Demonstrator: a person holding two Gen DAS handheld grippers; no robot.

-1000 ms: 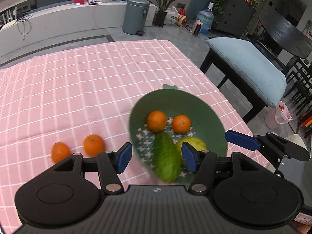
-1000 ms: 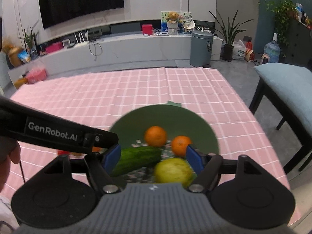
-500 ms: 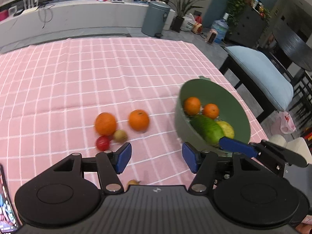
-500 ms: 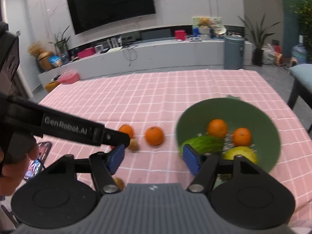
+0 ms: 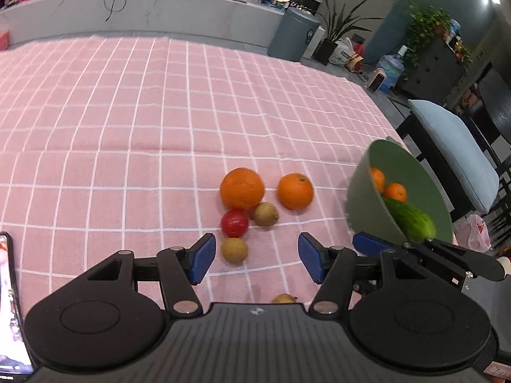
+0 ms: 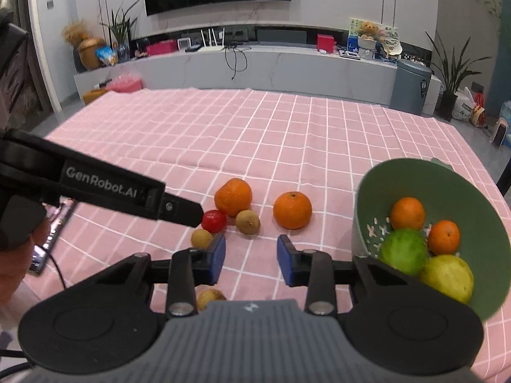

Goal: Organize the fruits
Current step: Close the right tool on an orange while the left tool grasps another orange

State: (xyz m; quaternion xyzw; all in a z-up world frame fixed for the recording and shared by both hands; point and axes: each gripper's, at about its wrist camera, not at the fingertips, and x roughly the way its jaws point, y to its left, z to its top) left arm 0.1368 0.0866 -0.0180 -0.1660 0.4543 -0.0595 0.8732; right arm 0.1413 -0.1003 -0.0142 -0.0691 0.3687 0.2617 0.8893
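Note:
Two oranges (image 5: pixel 242 188) (image 5: pixel 294 191), a red fruit (image 5: pixel 234 222) and small brown fruits (image 5: pixel 265 214) (image 5: pixel 234 250) lie loose on the pink checked cloth. My left gripper (image 5: pixel 255 261) hangs open just above them, the nearest brown fruit beside its left pad. My right gripper (image 6: pixel 251 258) hovers over the same cluster; its jaws are closing with nothing between them. To the right stands a green bowl (image 6: pixel 447 185) holding two oranges, a cucumber (image 5: pixel 410 220) and a yellow-green fruit (image 6: pixel 447 276). Another brown fruit (image 6: pixel 210 298) lies under the right gripper.
A phone (image 5: pixel 9 303) lies on the cloth at the near left, next to a person's hand (image 6: pixel 12 255). A bench with a blue cushion (image 5: pixel 453 146) stands off the table's right edge. The far half of the cloth is bare.
Both grippers have swung left and lower, from over the bowl to the loose fruits. The bowl now sits at the right of both views. The right jaws have narrowed.

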